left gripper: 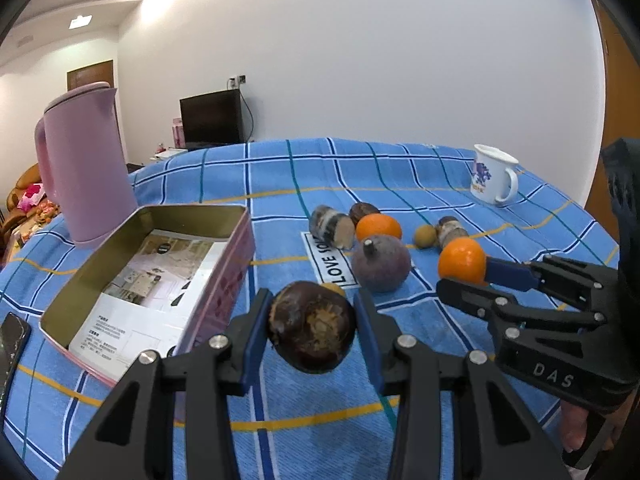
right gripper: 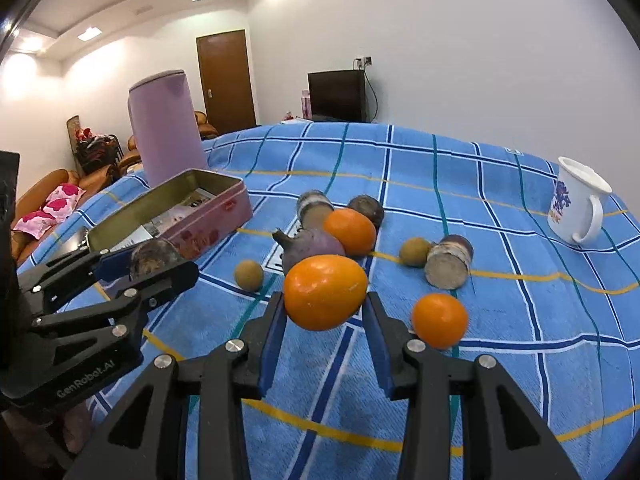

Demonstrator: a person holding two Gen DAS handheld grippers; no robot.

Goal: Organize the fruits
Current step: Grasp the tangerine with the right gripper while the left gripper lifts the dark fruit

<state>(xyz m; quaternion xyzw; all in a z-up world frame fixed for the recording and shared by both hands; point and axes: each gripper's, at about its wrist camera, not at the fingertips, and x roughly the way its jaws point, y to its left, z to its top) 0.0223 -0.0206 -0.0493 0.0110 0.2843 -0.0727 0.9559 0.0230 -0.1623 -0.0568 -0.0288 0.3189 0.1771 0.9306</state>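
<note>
Transfer step: left gripper (left gripper: 314, 326) clamps a dark chestnut-like fruit (left gripper: 312, 326), right gripper (right gripper: 325, 308) clamps an orange (right gripper: 325, 297), both above the table (right gripper: 500, 320); next, carry toward the tin (left gripper: 144, 276) at ten o'clock

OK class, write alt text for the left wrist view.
The left gripper holds a dark brown fruit above a blue checked tablecloth, beside an open pink tin. To its right, the right gripper grips an orange.

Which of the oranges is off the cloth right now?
The orange between the right gripper's jaws; the other two oranges lie on the cloth.
</note>
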